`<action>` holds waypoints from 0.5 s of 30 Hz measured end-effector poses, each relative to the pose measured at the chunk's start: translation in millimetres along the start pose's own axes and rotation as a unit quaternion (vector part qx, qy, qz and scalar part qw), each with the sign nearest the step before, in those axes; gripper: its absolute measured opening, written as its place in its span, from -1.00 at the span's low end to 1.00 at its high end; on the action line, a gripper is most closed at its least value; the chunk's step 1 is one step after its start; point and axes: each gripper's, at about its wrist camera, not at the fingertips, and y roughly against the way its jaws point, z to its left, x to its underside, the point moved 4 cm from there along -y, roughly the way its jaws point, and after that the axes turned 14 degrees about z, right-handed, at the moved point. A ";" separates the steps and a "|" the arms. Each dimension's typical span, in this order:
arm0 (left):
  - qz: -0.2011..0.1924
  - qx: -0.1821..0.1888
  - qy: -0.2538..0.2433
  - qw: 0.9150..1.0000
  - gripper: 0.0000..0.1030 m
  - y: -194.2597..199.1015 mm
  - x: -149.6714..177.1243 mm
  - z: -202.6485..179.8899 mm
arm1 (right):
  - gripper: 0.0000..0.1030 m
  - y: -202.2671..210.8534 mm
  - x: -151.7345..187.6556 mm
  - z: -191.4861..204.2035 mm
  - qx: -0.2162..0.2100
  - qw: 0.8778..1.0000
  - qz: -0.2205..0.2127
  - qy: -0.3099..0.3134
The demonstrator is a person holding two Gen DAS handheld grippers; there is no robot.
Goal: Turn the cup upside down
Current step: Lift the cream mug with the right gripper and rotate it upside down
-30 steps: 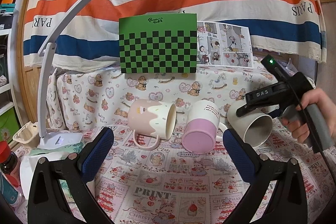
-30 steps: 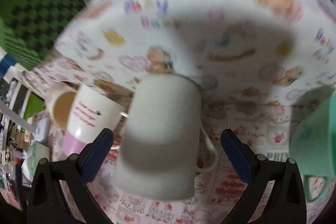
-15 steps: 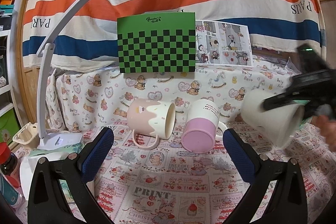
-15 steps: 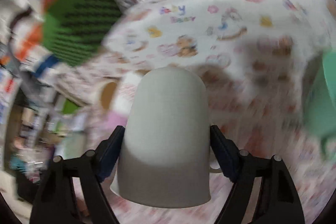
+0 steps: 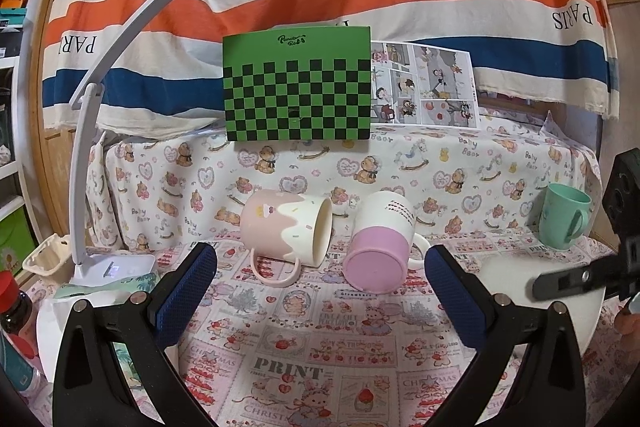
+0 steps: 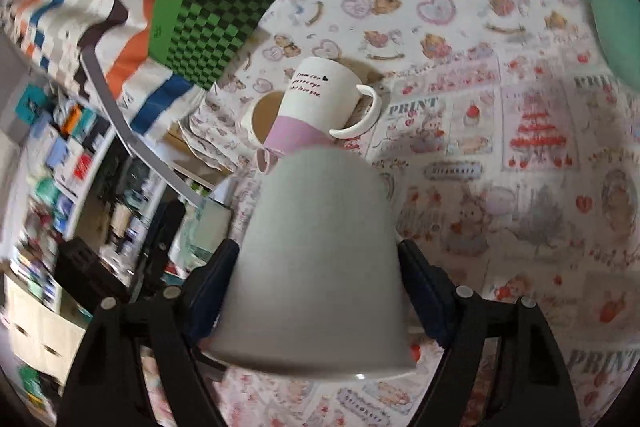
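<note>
My right claw [image 6: 318,291] is clamped on the plain white cup [image 6: 316,267], its blue pads pressed against either side of the smooth, slightly tapered wall. A second ago that cup lay between spread fingers with its handle out to the right; half a second ago the pads closed on it and it came up off the cloth. Now the closed base points away from me and the wider rim sits nearest the camera, low over the near right part of the bench [image 6: 520,187]. I judge the turn is largely made and what remains is lowering it rim-down; whether the rim touches the cloth yet I cannot tell.

My left claw [image 5: 320,283] hangs wide and empty over the near middle of the bench.

Beyond the held cup, the white and pink mug [image 6: 320,107] lies on its side, glossy, its curved handle up and its flat pink base toward the left camera. Just left of it lies the pink drip-glaze mug [image 5: 286,231], mouth facing right. The mint green mug [image 5: 562,217] stands upright at far right. The bench cloth is soft printed cotton; behind stands a green chequered board [image 5: 298,85].
</note>
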 end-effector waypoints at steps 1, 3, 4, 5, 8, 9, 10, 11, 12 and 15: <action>0.000 0.000 0.000 1.000 1.00 0.1 0.1 0.1 | 0.52 -1.8 0.2 3.6 0.013 1.000 0.004 0.014; 0.000 0.000 0.000 1.000 1.00 0.0 -0.1 0.4 | 0.56 0.8 1.5 9.3 0.026 0.999 -0.004 0.038; 0.000 0.000 -0.001 1.000 1.00 -0.7 -0.1 -0.2 | 0.69 5.5 3.3 12.8 0.031 0.998 -0.013 0.051; 0.000 0.000 0.000 1.000 1.00 0.0 0.0 0.3 | 0.76 12.0 5.1 15.5 0.047 0.997 -0.027 0.064; 0.000 0.000 0.000 1.000 1.00 -0.1 -0.3 0.4 | 0.97 34.1 7.6 24.9 0.101 0.986 -0.081 0.106; 0.000 0.000 0.000 1.000 1.00 0.0 -0.2 0.4 | 0.99 39.8 7.5 25.8 0.115 0.982 -0.093 0.118; 0.000 0.000 0.000 1.000 1.00 0.0 -0.2 0.4 | 0.99 45.6 7.1 25.3 0.133 0.978 -0.105 0.126; 0.000 0.000 0.000 1.000 1.00 0.0 -0.2 0.4 | 1.00 52.0 6.7 22.7 0.154 0.972 -0.119 0.129; 0.000 0.000 -0.001 1.000 1.00 0.0 -0.3 0.5 | 1.00 59.0 6.5 18.2 0.172 0.967 -0.137 0.131; 0.000 -0.006 0.001 1.000 1.00 -0.2 -0.6 1.3 | 1.00 75.3 7.9 4.3 0.223 0.949 -0.177 0.136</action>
